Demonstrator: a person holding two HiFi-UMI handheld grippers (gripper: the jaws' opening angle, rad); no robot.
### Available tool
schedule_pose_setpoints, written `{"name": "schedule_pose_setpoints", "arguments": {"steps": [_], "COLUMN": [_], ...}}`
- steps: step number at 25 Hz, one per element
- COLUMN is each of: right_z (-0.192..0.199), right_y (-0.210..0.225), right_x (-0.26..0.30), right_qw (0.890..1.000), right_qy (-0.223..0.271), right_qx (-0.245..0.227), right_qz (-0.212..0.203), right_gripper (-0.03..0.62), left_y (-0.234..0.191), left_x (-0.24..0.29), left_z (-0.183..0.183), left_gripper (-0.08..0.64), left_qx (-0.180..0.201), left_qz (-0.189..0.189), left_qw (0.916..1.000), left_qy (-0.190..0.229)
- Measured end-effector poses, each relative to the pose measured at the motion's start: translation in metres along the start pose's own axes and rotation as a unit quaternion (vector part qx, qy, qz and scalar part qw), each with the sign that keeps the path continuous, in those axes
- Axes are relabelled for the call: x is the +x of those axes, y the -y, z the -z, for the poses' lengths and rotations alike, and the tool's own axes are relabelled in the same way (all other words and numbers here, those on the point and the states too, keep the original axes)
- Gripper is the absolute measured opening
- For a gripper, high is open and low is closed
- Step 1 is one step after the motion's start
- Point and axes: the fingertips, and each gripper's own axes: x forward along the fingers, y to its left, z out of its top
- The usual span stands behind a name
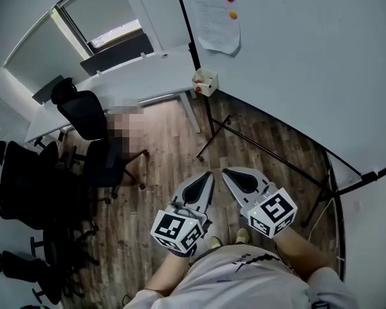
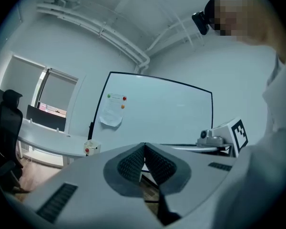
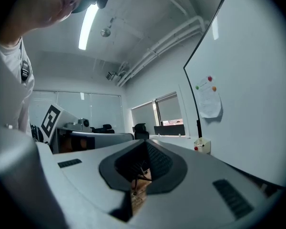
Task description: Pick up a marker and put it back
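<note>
Beside one whiteboard [image 1: 296, 56] with one small box [image 1: 204, 81], left claw [image 1: 210, 173] and right claw [image 1: 226, 171] both hover pressed together.

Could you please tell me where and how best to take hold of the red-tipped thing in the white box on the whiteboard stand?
Grip the red end, apparently a marker's, the only part showing above the white box. Come from above, through the open top, fingers on either side; its body is hidden inside.
</note>
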Motion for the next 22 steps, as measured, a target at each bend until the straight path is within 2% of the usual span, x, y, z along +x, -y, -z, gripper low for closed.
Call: {"name": "schedule_pose_setpoints", "arguments": {"steps": [5, 13, 22], "right_z": [-0.002, 0.001, 0.008], "right_y": [0.023, 0.053, 0.083], "right_x": [-0.016, -0.024, 0.024], "right_qw": [1.000, 1.000, 1.000], "right_qy": [0.010, 0.014, 0.002], "right_qx": [-0.001, 0.013, 0.016], "right_qz": [0.008, 0.012, 0.013], "right_gripper": [0.014, 0.014, 0.014], "left_y": [0.003, 0.013, -0.035], "left_x": [0.020, 0.046, 0.081], "left_z": [-0.001, 0.012, 0.012], "left_gripper": [0.012, 0.011, 0.012], "left_qx": [0.003, 0.004, 0.014], "left_qz": [-0.010, -0.011, -0.016], "left_qw": [0.9999, 0.9999, 0.9997], "left_qy": [0.008, -0.008, -0.015]}}
